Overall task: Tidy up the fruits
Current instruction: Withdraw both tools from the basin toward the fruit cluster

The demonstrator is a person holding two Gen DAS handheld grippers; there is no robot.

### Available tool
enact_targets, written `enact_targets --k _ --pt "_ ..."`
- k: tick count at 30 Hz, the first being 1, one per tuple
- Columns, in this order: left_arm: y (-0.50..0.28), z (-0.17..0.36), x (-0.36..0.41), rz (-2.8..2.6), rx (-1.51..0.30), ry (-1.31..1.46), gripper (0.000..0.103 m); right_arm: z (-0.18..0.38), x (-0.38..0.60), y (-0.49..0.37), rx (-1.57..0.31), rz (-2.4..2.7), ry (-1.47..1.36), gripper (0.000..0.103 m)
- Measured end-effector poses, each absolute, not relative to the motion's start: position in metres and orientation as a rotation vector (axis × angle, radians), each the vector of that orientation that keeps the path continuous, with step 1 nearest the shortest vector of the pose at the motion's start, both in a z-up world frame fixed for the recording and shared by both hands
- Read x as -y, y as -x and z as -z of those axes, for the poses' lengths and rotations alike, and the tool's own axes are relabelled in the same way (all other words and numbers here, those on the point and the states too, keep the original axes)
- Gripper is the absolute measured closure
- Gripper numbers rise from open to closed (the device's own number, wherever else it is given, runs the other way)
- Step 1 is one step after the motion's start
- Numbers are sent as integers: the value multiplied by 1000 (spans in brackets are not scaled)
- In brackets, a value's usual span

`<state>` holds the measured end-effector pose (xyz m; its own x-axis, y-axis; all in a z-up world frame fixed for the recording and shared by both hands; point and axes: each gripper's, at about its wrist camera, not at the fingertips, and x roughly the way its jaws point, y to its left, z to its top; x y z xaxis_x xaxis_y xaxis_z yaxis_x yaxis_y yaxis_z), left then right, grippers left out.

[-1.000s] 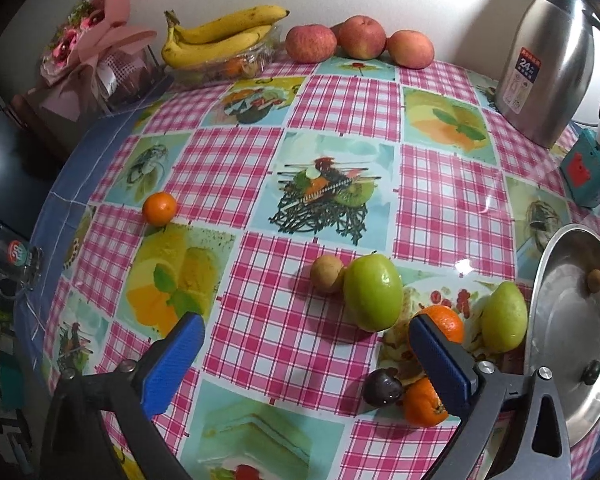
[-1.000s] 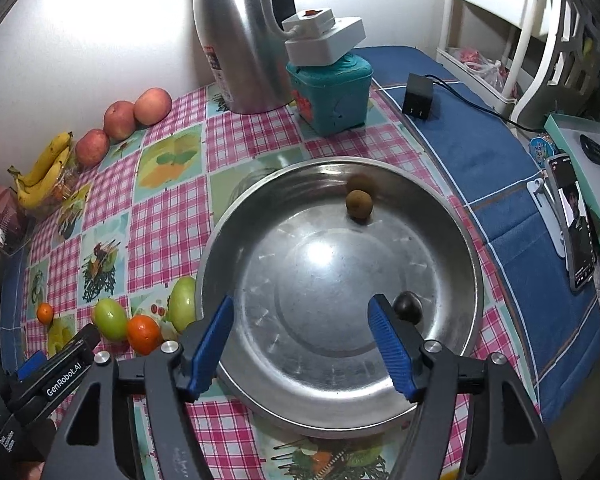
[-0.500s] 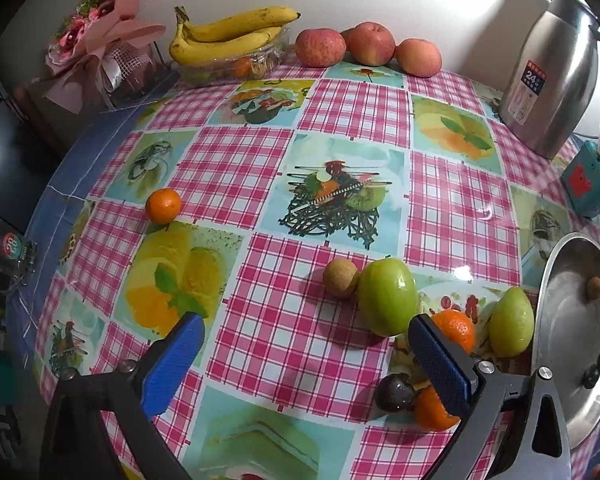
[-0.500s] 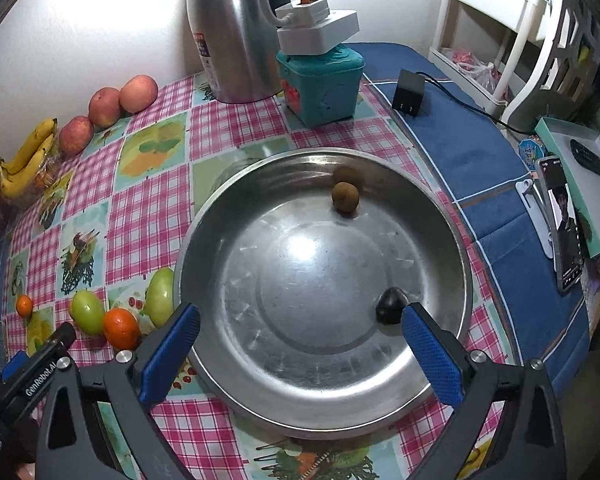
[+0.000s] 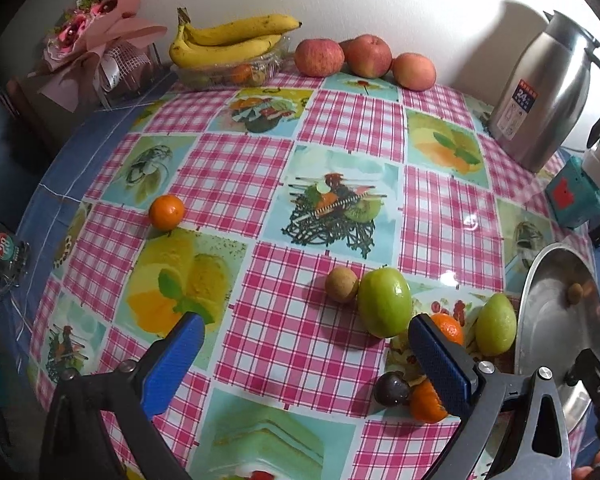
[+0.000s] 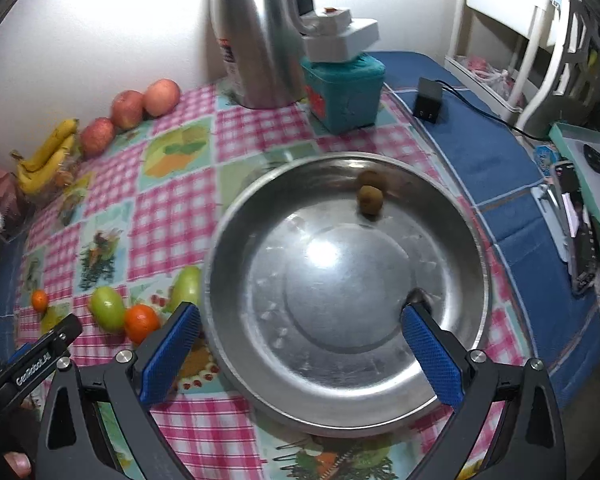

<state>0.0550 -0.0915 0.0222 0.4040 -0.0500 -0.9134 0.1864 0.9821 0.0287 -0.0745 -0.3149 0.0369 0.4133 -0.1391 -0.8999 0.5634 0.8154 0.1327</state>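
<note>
A steel bowl (image 6: pixel 452 364) holds a small brown fruit (image 6: pixel 371 199) and a dark fruit (image 6: pixel 419 296) half hidden by my right finger. My right gripper (image 6: pixel 300 354) is open and empty above the bowl. My left gripper (image 5: pixel 304 360) is open and empty above the tablecloth. Ahead of it lie a small brown fruit (image 5: pixel 341 284), a green fruit (image 5: pixel 384 302), a second green fruit (image 5: pixel 496 324), two oranges (image 5: pixel 448 327) (image 5: pixel 426 402) and a dark plum (image 5: pixel 391 389). A lone orange (image 5: pixel 166 212) sits far left.
Bananas (image 5: pixel 228 40) on a clear tray and three apples (image 5: pixel 366 58) line the back wall. A steel kettle (image 5: pixel 548 92) and a teal box (image 5: pixel 572 196) stand at the right. A pink bouquet (image 5: pixel 96 40) is back left. Phones and a charger (image 6: pixel 428 100) lie on the blue cloth.
My right gripper has opened wide and left the dark fruit in the bowl. My left gripper has drawn back a little, so the fruits sit slightly farther ahead.
</note>
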Motion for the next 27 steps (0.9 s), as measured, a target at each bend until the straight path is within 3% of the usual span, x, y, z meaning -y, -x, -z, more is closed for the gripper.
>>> enact_targets --k 10,27 --pt "-60 -45 90 220 -1080 -226 0 -54 288 75 -951 382 -432 2" --pt "-71 -58 69 276 -1071 -296 0 -46 243 58 -996 249 -383 2"
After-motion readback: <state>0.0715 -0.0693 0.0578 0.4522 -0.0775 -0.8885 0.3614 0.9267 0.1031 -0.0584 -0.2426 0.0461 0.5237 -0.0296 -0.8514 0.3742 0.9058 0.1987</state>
